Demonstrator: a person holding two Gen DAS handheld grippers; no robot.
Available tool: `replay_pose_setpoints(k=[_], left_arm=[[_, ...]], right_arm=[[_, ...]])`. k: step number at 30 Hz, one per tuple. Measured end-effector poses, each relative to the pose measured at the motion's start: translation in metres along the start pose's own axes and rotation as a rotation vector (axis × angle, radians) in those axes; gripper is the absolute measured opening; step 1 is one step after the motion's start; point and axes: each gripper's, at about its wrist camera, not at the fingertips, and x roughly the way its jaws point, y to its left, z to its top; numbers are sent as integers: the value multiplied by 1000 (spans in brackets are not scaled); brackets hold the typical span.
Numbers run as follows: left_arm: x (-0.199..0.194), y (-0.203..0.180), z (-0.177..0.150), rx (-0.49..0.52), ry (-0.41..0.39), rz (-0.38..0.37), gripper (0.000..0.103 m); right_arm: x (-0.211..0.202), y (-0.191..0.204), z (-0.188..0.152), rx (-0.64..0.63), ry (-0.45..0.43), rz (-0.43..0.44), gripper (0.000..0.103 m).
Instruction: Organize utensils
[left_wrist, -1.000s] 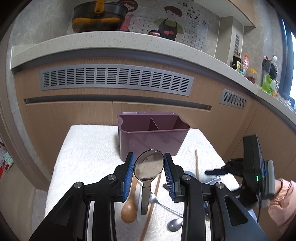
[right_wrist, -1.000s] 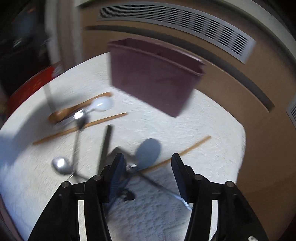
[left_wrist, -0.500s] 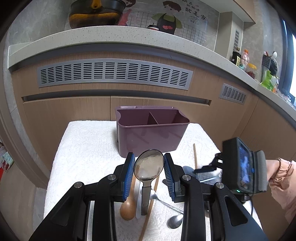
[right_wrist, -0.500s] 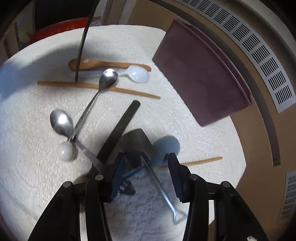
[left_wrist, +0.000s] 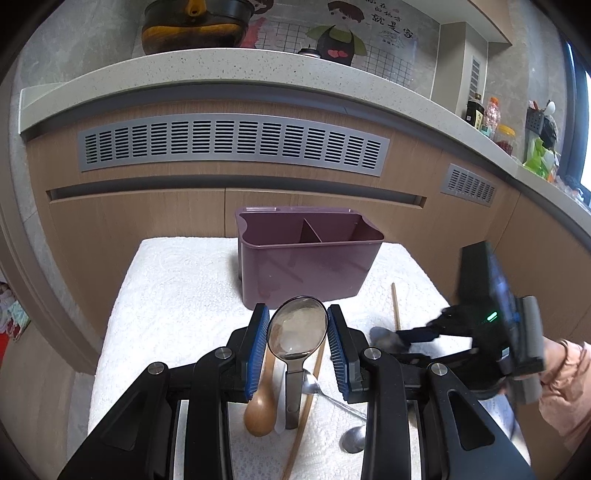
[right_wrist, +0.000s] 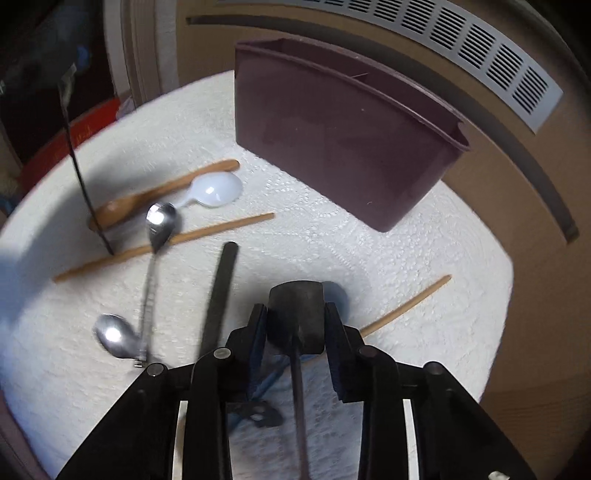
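Holding my left fingers tilted gently downward above the white textured cloth on the desk, I have the blue pads clamped on the rim of a large shiny metal spoon bowl, its dark flat handle hanging down toward the cloth. Below it lie a brown wooden spoon, a thin wooden chopstick and a small steel spoon. Beyond the fingertips stands the plum-coloured plastic utensil holder, open on top, with a partition splitting it into compartments; nothing shows inside the parts I can see. It sits at the far middle of the cloth, in front of wooden cabinet doors with grey vent grilles.

Further right, my right fingers point steeply down at the cloth and are closing around the dark grey flat blade of a spatula; the blade sits between them with its thin handle running back under the gripper, and whether the pads already press it I cannot tell. Just left of it lies a black flat stick-like utensil, then two steel spoons crossing, a white plastic spoon and another wooden chopstick off to the right. A pink sleeve shows at the right edge of the left view.
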Motion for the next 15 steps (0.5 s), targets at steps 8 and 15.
replay_pose_setpoints(k=[8,15], left_arm=[[-5,-5,-1,13,-12,-3,33],[-34,-20,44,28,-106,-48,33]], right_arm=[[-56,-2,-17,193,-171,52,28],[-134,-6,1,273,-408,29,28]])
